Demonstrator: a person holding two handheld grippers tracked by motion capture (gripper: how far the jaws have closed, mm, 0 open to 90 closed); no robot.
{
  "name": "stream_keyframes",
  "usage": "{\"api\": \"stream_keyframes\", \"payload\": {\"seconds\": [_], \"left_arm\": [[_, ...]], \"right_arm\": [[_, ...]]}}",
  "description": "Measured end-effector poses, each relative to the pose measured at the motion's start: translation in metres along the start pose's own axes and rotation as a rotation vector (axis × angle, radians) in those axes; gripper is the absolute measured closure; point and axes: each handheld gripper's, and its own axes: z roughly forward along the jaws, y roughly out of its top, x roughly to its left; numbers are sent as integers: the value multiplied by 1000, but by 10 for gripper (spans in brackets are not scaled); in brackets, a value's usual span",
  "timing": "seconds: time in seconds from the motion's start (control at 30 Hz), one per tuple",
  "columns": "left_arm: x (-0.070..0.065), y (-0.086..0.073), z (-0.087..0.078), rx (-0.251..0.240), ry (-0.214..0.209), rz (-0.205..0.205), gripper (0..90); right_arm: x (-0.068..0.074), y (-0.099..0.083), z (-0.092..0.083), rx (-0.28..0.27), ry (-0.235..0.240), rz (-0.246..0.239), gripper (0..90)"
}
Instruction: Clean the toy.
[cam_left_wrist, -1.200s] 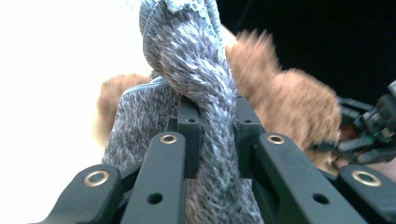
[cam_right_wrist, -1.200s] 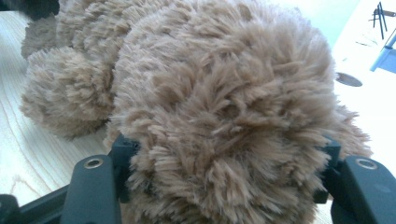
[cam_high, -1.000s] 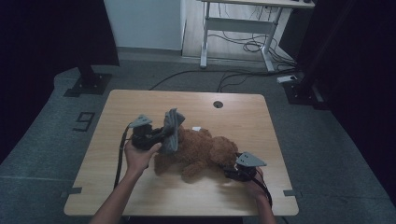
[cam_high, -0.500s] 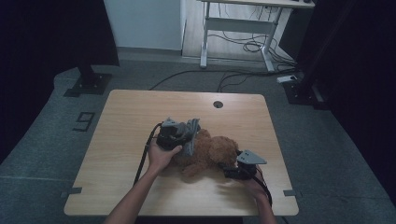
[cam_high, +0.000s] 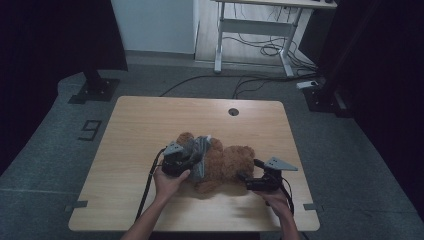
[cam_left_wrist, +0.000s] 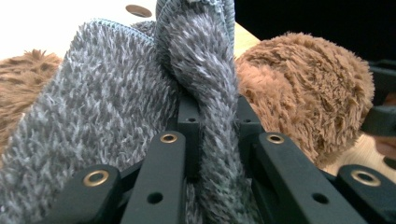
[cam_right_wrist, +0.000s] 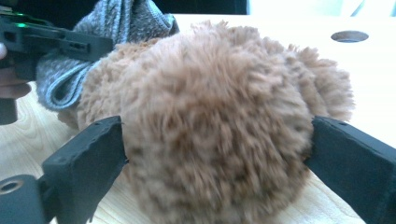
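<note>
Teddy bear (cam_high: 225, 165) lying mid-table (cam_high: 150, 120). Left gripper (cam_high: 176, 161) pinches grey cloth (cam_high: 200, 156) draped over bear. Right gripper (cam_high: 260, 181) jaws just opened wide around bear's head, barely touching. Risk: bear slides, cloth slips off.

Both forearms are showing bare, no sleeves. The left gripper (cam_high: 196, 161) and right gripper (cam_high: 246, 179) are wearing grey three-cornered plates, trailing black cables, baring brass-ringed screw holes on black jaws.
</note>
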Motion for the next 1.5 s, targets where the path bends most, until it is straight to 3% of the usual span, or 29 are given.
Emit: {"api": "stream_keyframes", "payload": {"seconds": [0.13, 0.17, 0.27, 0.3, 0.47, 0.5, 0.53, 0.57, 0.67, 0.7, 0.77, 0.93, 1.03, 1.13, 1.17, 1.2, 1.3, 1.5], "left_arm": [[-3, -4, -3, -3, -3, 7, 781], [-3, -6, -4, -6, -2, 11, 781], [-4, -8, -5, -8, -7, 11, 781], [-4, -9, -6, -9, -11, 12, 780], [-6, -10, -11, -16, -23, -20, 776], [-9, -6, -15, -22, -24, -28, 773], [-9, -6, -15, -22, -24, -28, 772], [-15, 3, -18, -37, -11, -10, 771], [-22, 16, -21, -65, -7, 18, 774], [-28, 28, -22, -97, -21, 31, 774], [-40, 44, -17, -109, -45, 52, 775], [-74, 65, 21, -37, -82, 109, 773], [-87, 70, 53, 28, -102, 100, 772], [-96, 66, 78, 94, -111, 97, 771], [-99, 60, 89, 141, -96, 116, 771], [-99, 56, 95, 152, -88, 123, 770], [-96, 52, 95, 146, -97, 97, 777], [-85, 51, 77, 142, -40, 103, 779]], "right_arm": [[6, -1, 17, 66, -38, 16, 11], [7, -4, 27, 112, -61, 9, 28], [7, -8, 33, 144, -81, -13, 71], [7, -11, 34, 134, -79, -19, 140], [6, -12, 33, 118, -68, -49, 250], [7, -13, 33, 102, -63, -82, 301], [7, -13, 33, 102, -63, -82, 301], [8, -14, 34, 91, -71, -120, 332], [9, -15, 34, 88, -74, -144, 342], [9, -15, 34, 87, -73, -146, 346], [9, -15, 34, 84, -71, -157, 347], [8, -16, 33, 82, -63, -165, 347], [8, -16, 32, 78, -60, -174, 345], [8, -18, 31, 78, -60, -200, 344], [9, -18, 31, 80, -61, -202, 345], [9, -18, 30, 86, -62, -220, 345], [8, -19, 30, 99, -68, -231, 346], [11, -20, 30, 95, -75, -250, 356]]}}
